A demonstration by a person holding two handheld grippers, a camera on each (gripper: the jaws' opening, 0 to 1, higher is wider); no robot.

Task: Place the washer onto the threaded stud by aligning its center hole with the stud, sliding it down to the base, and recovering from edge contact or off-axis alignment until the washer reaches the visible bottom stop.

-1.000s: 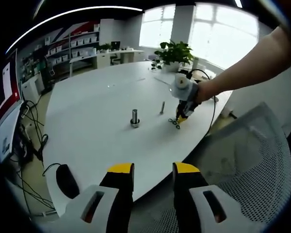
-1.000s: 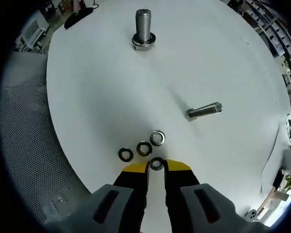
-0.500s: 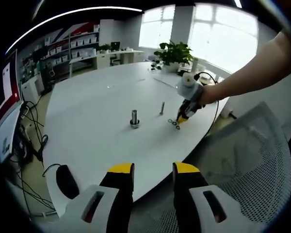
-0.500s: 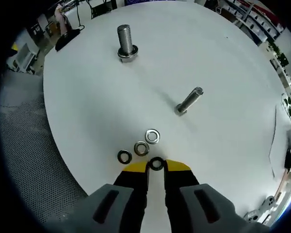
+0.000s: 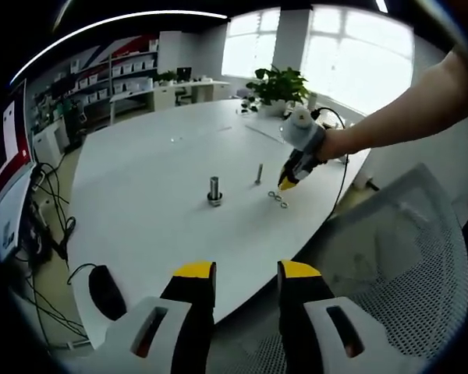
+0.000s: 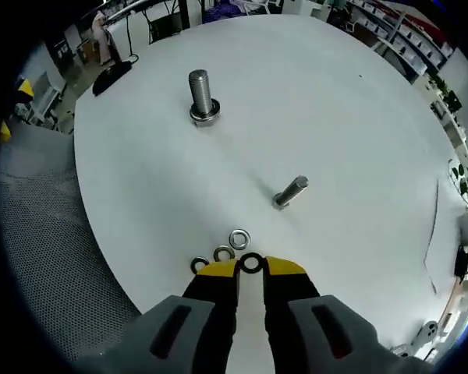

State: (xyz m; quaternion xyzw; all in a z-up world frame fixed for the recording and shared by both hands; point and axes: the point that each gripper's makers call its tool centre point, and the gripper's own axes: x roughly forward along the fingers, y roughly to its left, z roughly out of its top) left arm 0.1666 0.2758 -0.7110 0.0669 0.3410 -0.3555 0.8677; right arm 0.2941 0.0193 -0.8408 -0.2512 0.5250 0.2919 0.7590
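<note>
A large threaded stud (image 6: 199, 95) stands upright on the white table (image 6: 359, 140), with a ring around its base. A thinner bolt (image 6: 290, 192) stands to its right. My right gripper (image 6: 251, 265) is shut on a dark washer (image 6: 251, 262), held just above three loose washers (image 6: 222, 252) on the table. In the left gripper view the stud (image 5: 214, 189), the bolt (image 5: 258, 173) and the loose washers (image 5: 277, 197) show mid-table, with the right gripper (image 5: 285, 185) hovering over the washers. My left gripper (image 5: 246, 273) hangs open off the table's near edge.
A black mouse (image 5: 107, 290) lies at the table's near left edge, with cables on the floor beyond. A mesh chair (image 5: 405, 249) stands to the right. A potted plant (image 5: 279, 82) sits at the table's far side. The person's arm (image 5: 405, 109) reaches in from the right.
My right gripper has risen off the table with the dark washer between its jaws, leaving three washers behind. The left gripper has stayed still.
</note>
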